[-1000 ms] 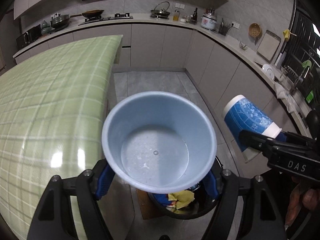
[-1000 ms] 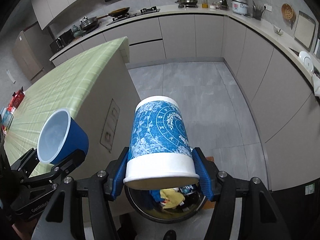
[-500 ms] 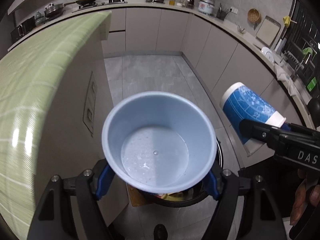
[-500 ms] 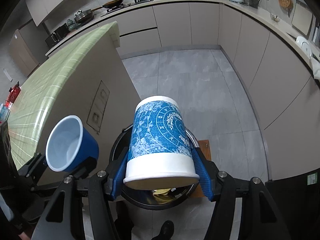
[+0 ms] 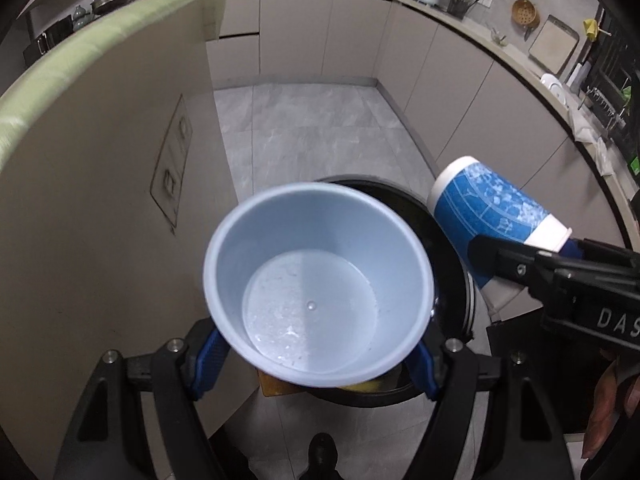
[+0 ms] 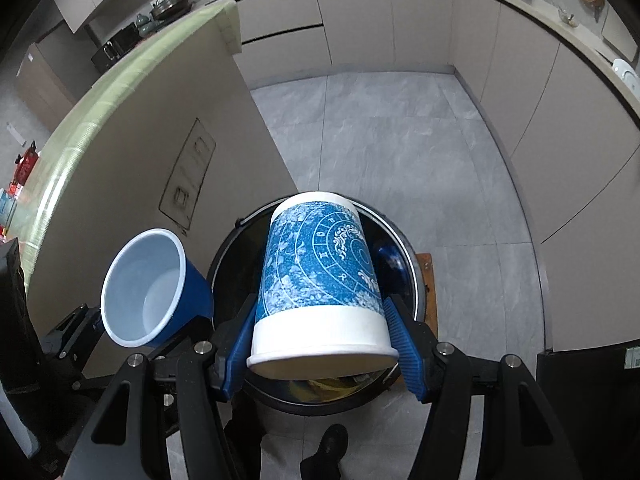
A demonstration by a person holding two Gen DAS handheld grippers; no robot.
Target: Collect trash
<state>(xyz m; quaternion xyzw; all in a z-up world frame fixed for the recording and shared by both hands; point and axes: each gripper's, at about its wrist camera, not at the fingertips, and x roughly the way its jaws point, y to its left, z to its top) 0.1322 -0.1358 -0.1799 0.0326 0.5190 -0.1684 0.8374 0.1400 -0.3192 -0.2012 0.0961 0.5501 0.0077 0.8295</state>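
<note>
Holding: left gripper (image 5: 316, 354) jaws clamp plain blue plastic cup (image 5: 316, 300); right gripper (image 6: 322, 354) jaws clamp patterned blue-white paper cup (image 6: 320, 280).
Position: both above round black bin (image 6: 412, 276).
Risk: releasing off-centre could bounce a cup off the rim.

Both wrist views, seemingly above bin (image 5: 452, 264)

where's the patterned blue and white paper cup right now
The patterned blue and white paper cup is clamped in the right hand-held gripper, tilted above the round black trash bin, right of the plain blue plastic cup held by the left hand-held gripper.
</note>
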